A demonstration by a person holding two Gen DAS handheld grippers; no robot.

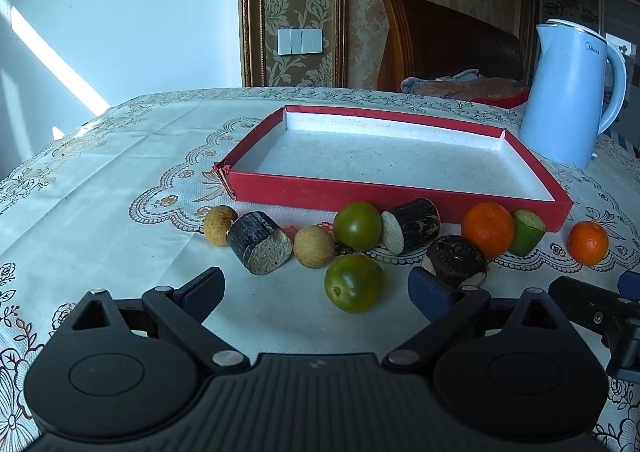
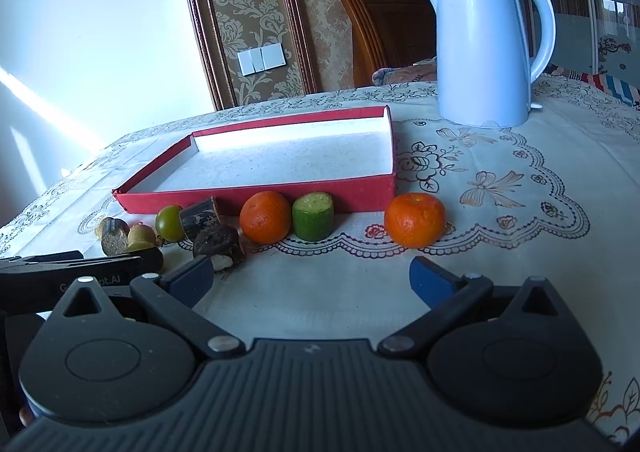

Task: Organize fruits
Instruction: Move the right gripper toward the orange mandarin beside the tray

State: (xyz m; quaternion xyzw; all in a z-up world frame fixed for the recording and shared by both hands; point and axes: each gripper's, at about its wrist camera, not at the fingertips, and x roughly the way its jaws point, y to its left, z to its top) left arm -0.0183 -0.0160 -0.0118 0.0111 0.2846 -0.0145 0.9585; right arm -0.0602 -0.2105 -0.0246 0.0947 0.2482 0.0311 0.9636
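Both claws hover low over the counter (image 1: 120, 156), each spread wide and holding nothing. The left claw (image 1: 316, 292) has a green fruit (image 1: 354, 283) between its fingers, untouched. Fruit lies in a row at 12 o'clock along the near wall of the red tray (image 2: 256, 201). From the right claw (image 2: 312, 280), an orange (image 2: 415, 220) sits at 1 o'clock and the kettle (image 2: 480, 48) beyond.

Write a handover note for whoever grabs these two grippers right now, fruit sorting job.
Left gripper: open, holding nothing, low over the cloth facing a green fruit.
Right gripper: open, holding nothing, facing the oranges.
Red tray: nothing in it.
All the fruit pieces lie in a row on the tablecloth in front of the tray; one orange sits apart at the right end.
Kettle stands behind the tray.
Done: nothing placed yet. Left: everything.
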